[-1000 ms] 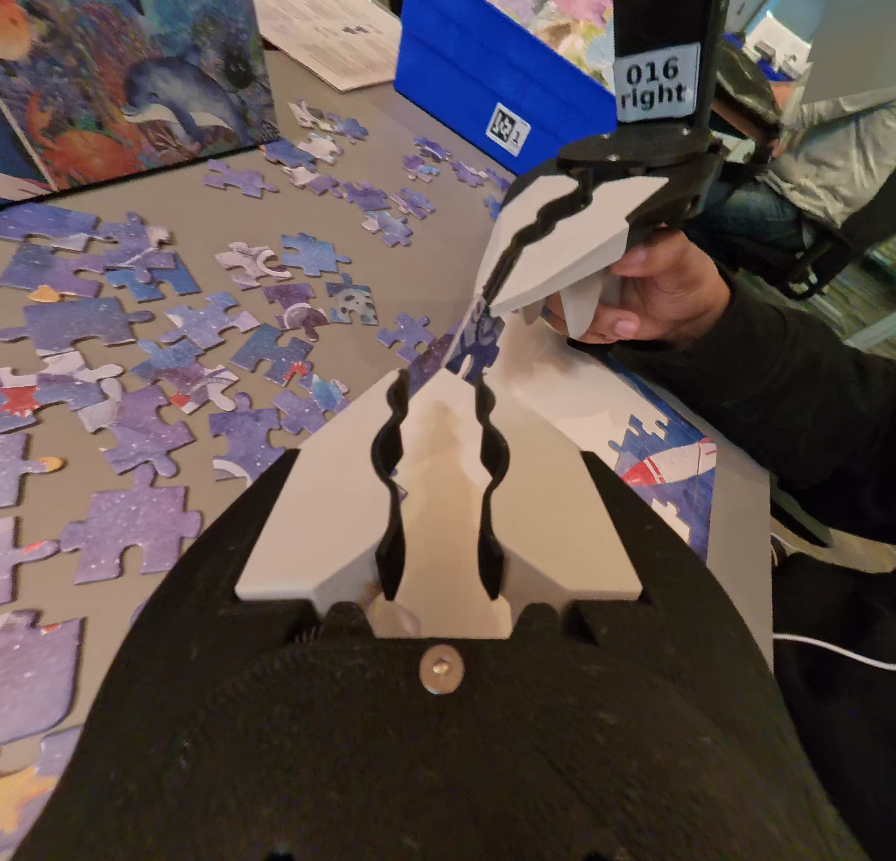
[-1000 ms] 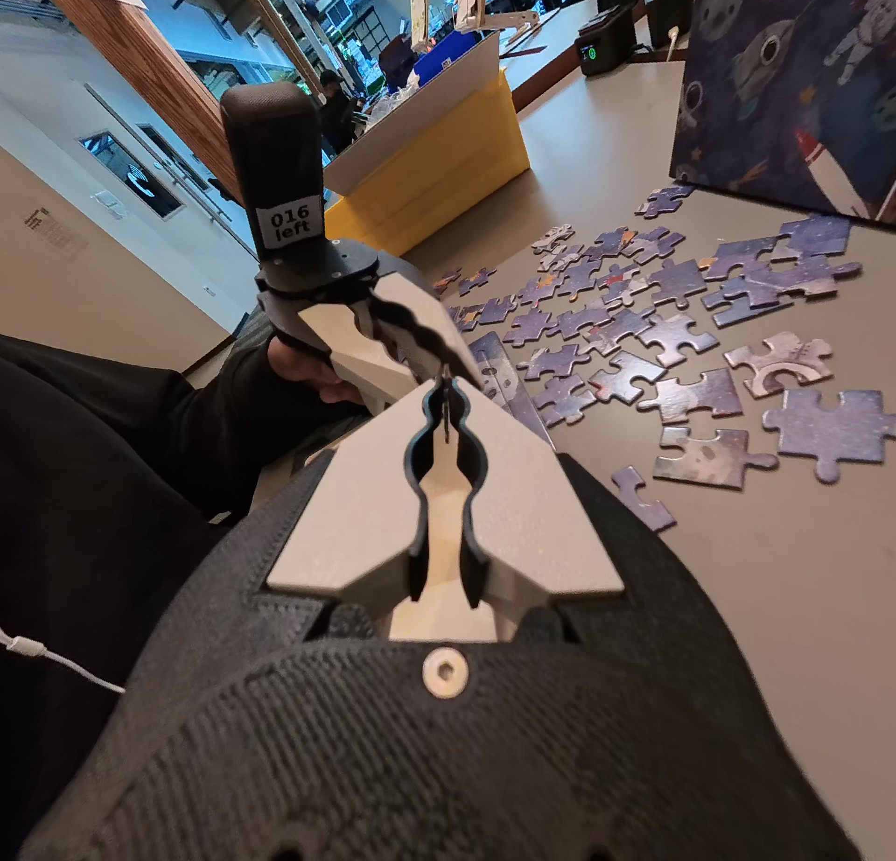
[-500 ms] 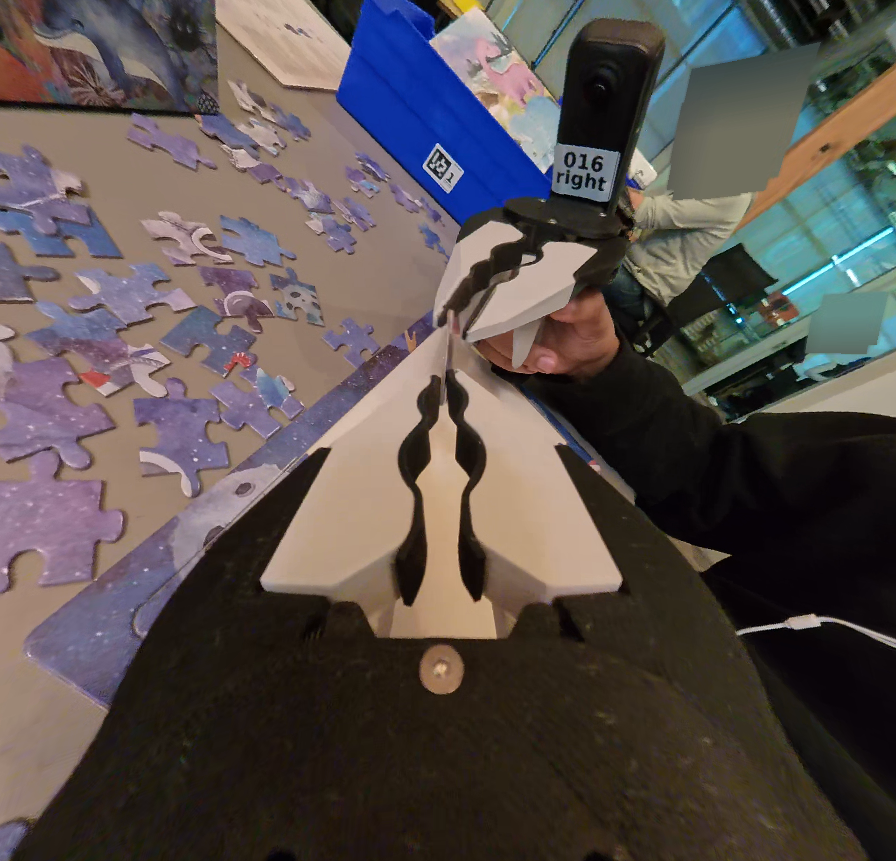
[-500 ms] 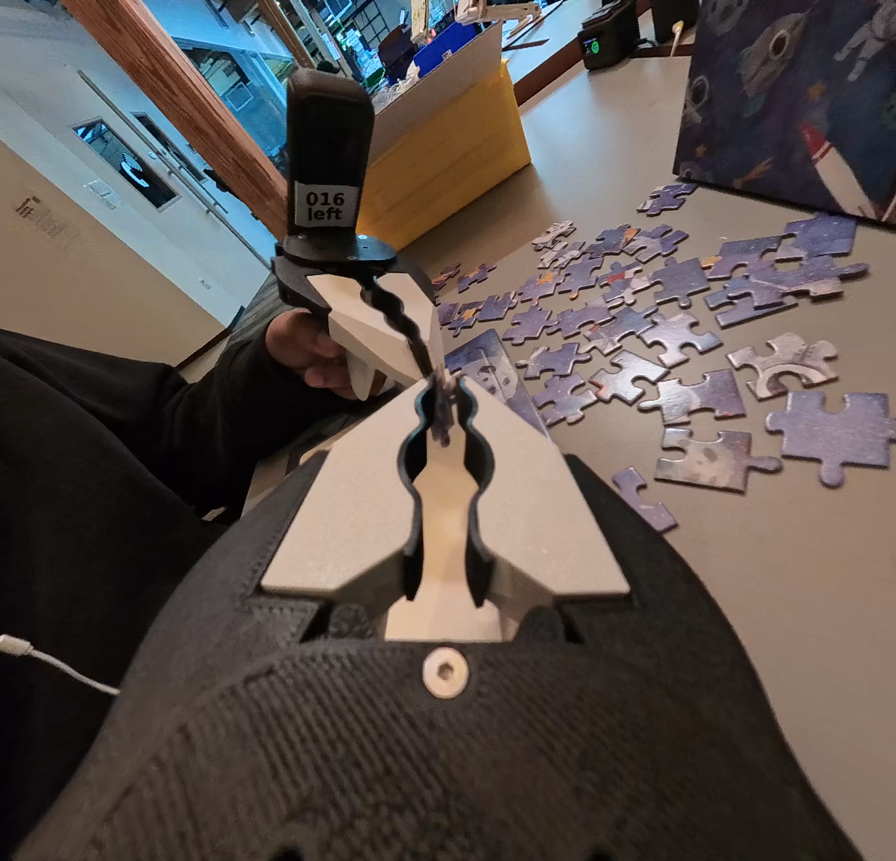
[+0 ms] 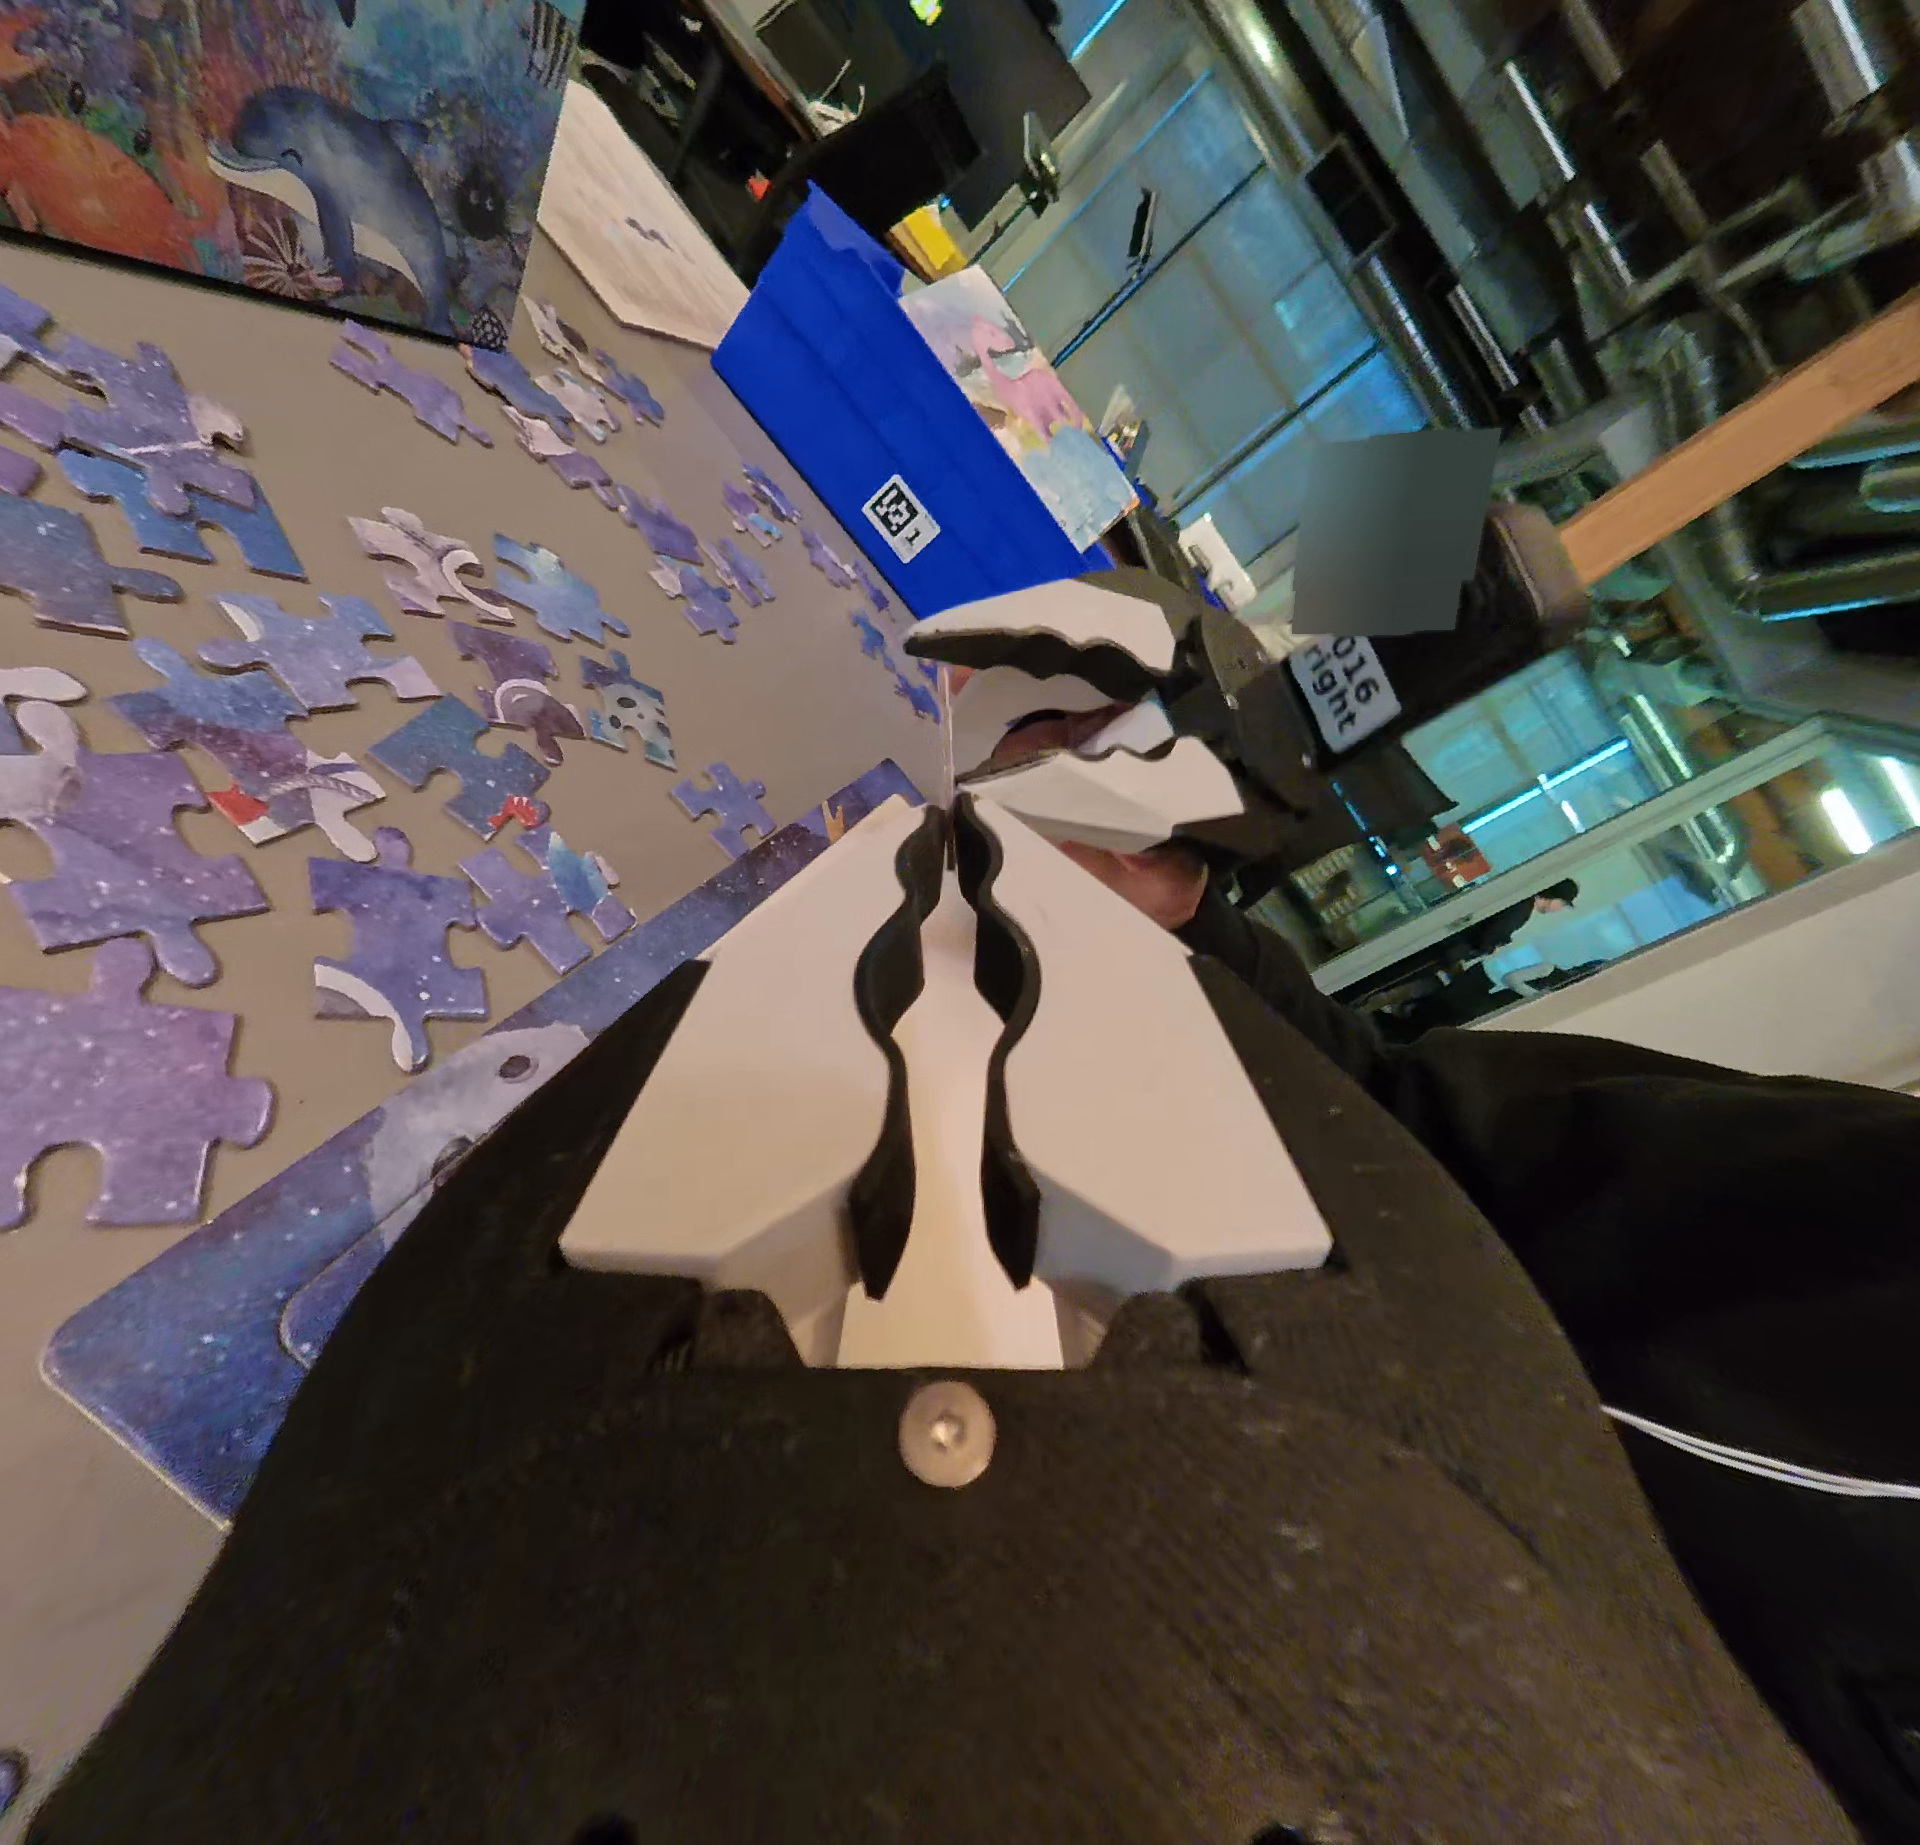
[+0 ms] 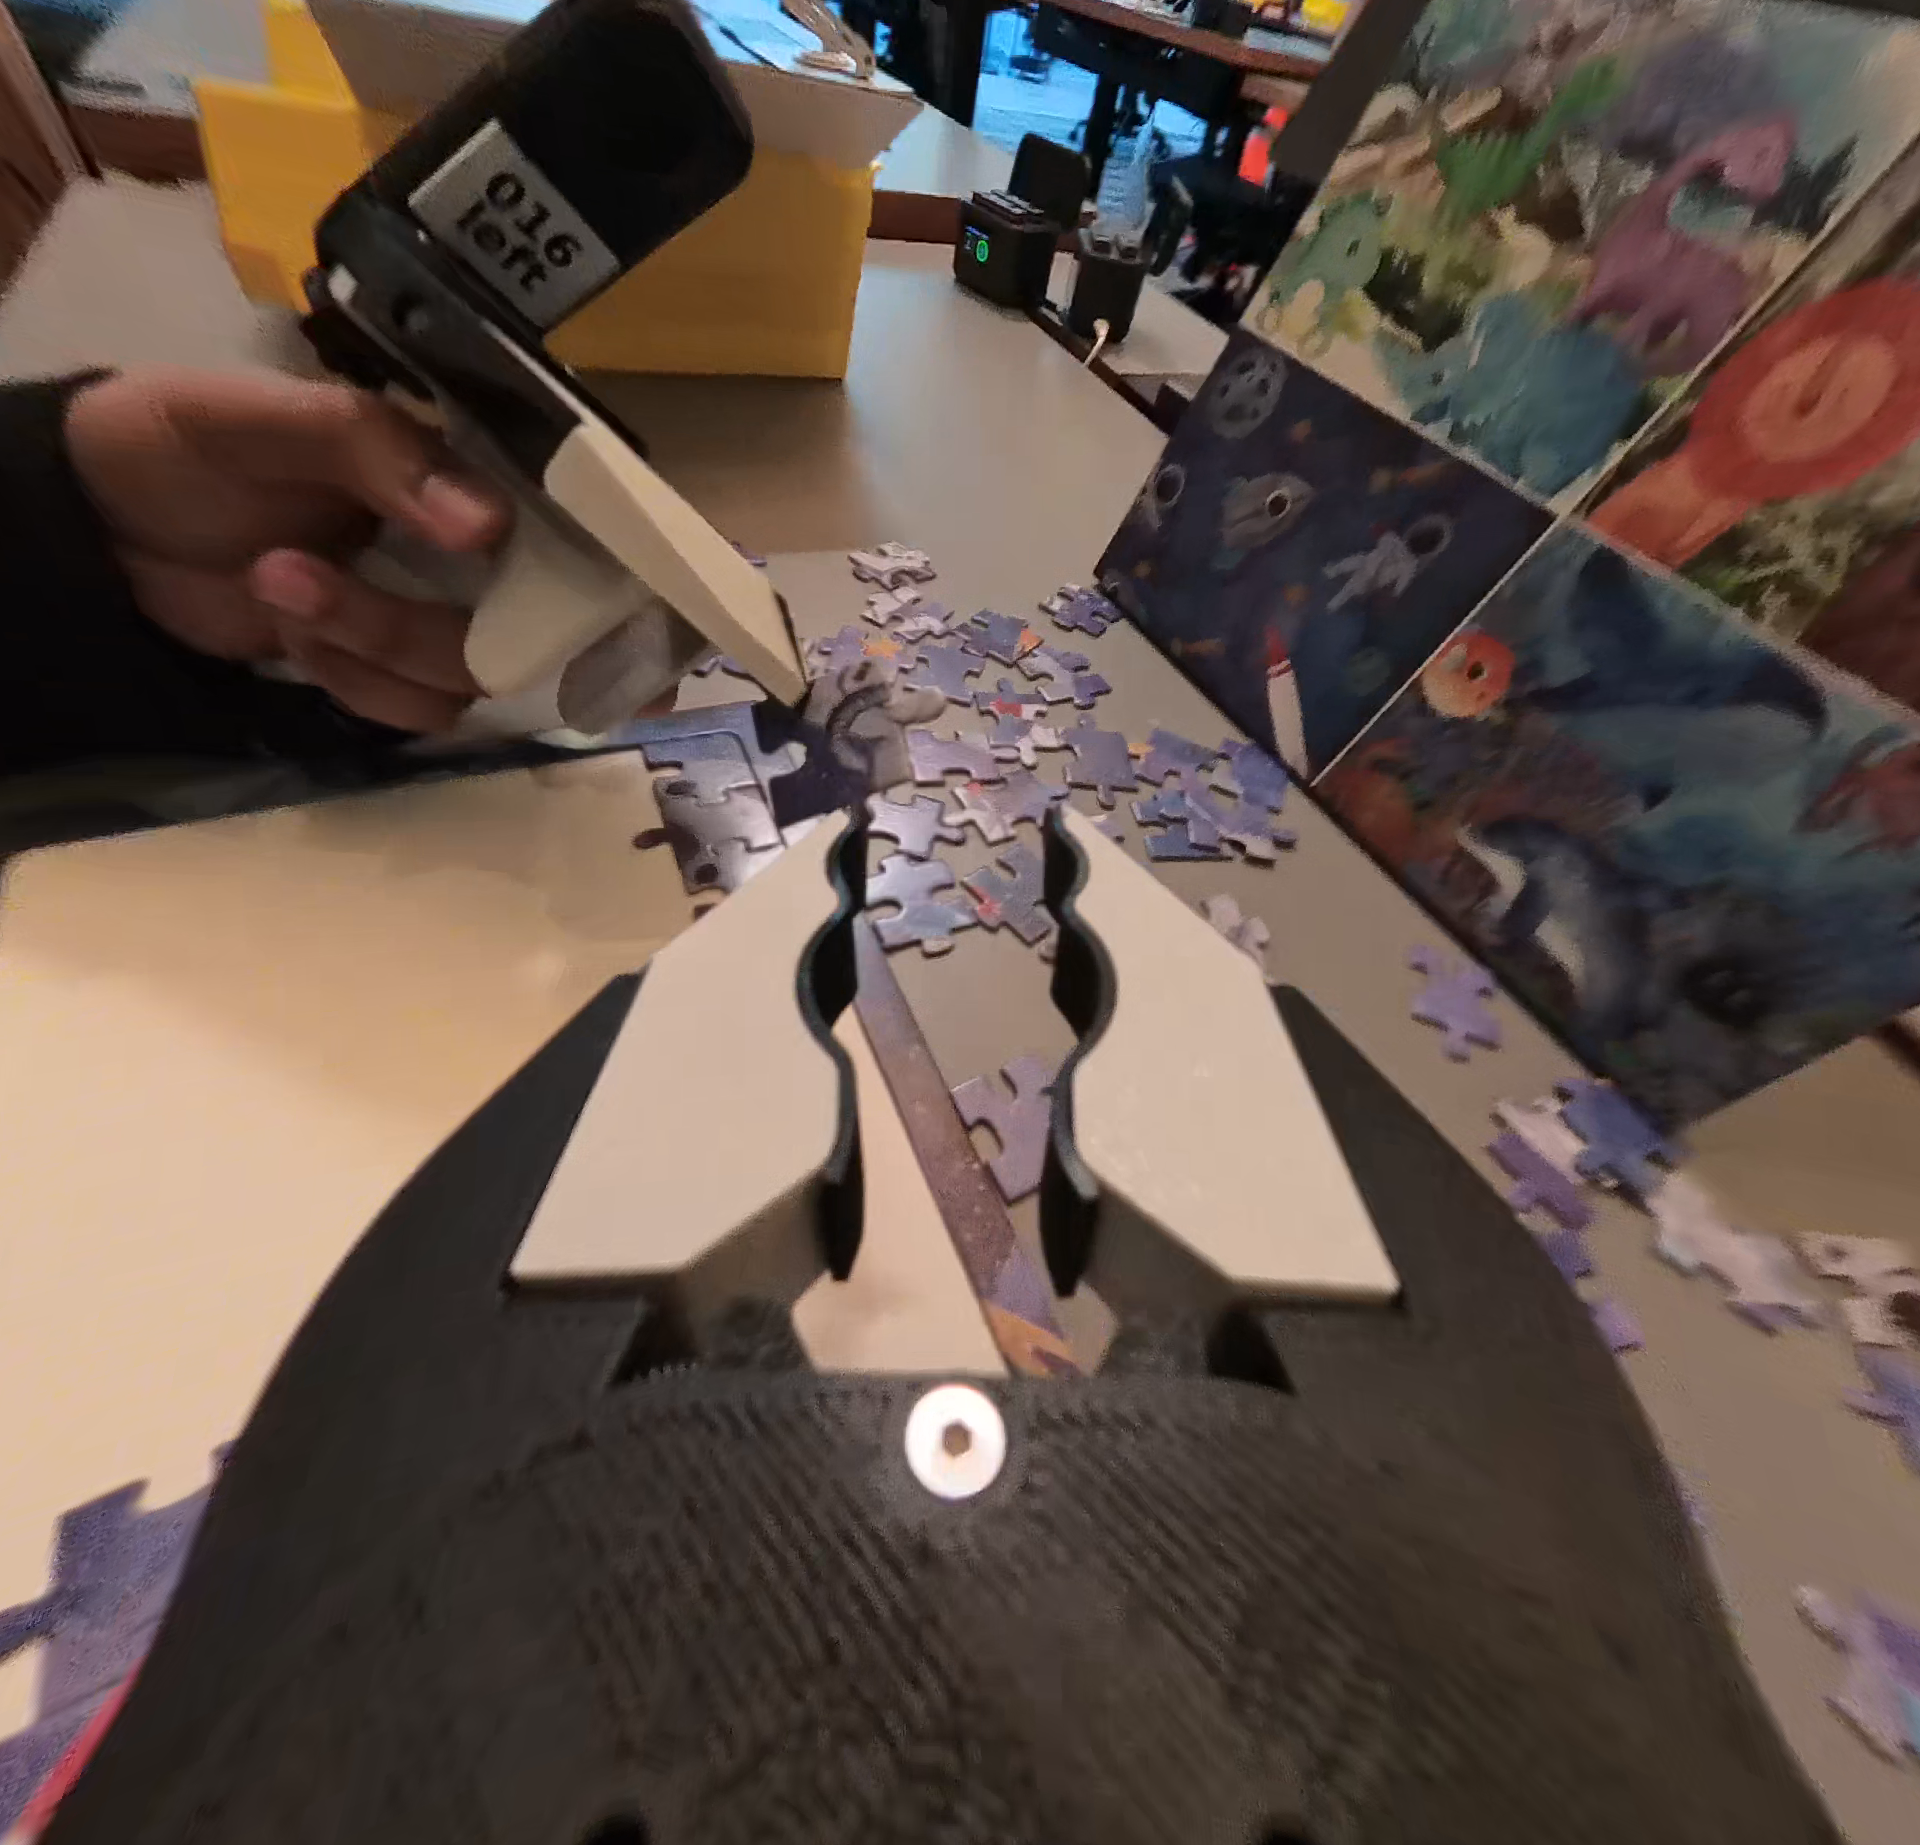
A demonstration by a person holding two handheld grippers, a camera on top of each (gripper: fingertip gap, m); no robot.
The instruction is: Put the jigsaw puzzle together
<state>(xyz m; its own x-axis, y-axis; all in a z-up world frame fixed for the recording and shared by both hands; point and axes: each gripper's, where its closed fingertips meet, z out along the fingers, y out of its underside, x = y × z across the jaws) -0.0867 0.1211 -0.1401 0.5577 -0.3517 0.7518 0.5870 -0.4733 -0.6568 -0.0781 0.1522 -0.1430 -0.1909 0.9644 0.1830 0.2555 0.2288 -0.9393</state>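
Observation:
My left gripper [image 5: 948, 819] is shut on a dark blue puzzle piece [image 5: 947, 746], which stands edge-on above its tips. In the right wrist view the left gripper [image 6: 790, 686] holds that piece [image 6: 857, 730] just over the corner of a partly assembled puzzle on a white board [image 6: 707, 808]. My right gripper [image 6: 961, 829] is open and empty, its tips just short of the piece. In the left wrist view the right gripper [image 5: 940, 709] shows with its jaws spread around the piece's upper edge, not pressing it. Several loose blue pieces [image 6: 1039, 756] lie on the grey table [image 5: 416, 465].
A blue bin [image 5: 883, 424] and a sea-picture box [image 5: 260, 102] stand at the table's far side. Picture boxes [image 6: 1558, 600] stand along the right. A yellow box [image 6: 727, 268] and black chargers [image 6: 997, 247] stand behind. The puzzle's blue border [image 5: 208, 1317] lies under my left gripper. The grippers' ends are close to 4 cm from one another.
The right gripper held the piece shut; the left gripper closed on it, then the right gripper opened and let go. Both grippers have tilted, and the right one has drawn back.

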